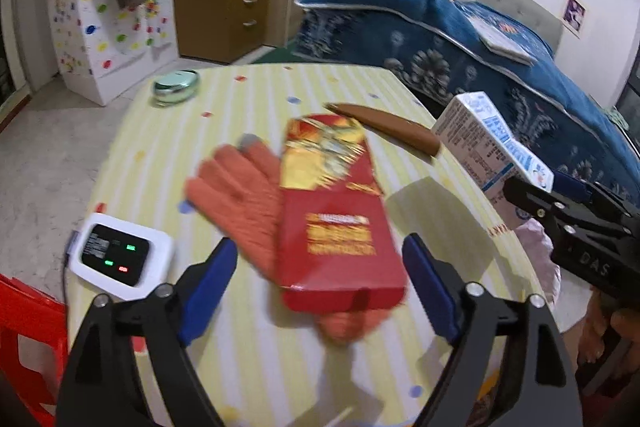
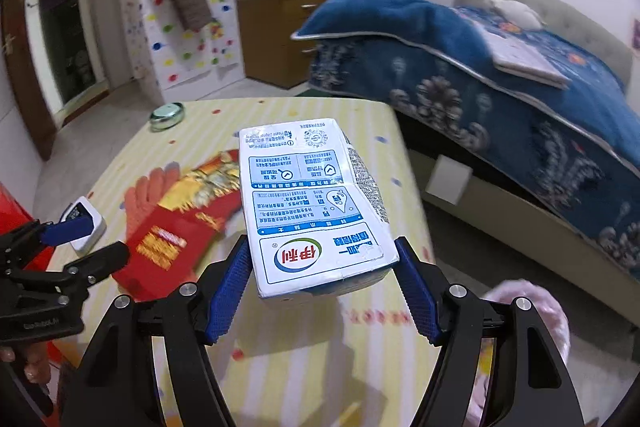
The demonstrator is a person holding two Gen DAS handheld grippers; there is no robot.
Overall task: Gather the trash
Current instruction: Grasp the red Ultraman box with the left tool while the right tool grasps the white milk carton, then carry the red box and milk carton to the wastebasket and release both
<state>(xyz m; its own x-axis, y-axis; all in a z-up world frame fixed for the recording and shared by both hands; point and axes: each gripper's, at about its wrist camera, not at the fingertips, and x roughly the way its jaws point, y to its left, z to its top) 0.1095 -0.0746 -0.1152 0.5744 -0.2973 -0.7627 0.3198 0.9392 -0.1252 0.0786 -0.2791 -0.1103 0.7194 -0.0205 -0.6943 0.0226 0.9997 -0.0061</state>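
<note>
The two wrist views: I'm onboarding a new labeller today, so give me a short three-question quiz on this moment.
1. True or false: the right tongs hold the milk carton above the table.
2. Multiple choice: what lies directly on the orange glove? A) the brown sheath B) the red packet C) the round tin
3. Fill in: the left tongs are ___, with nothing between the pads.

Key: 1 true. 2 B, the red packet; the brown sheath and round tin lie apart from the glove. 3 open.
</note>
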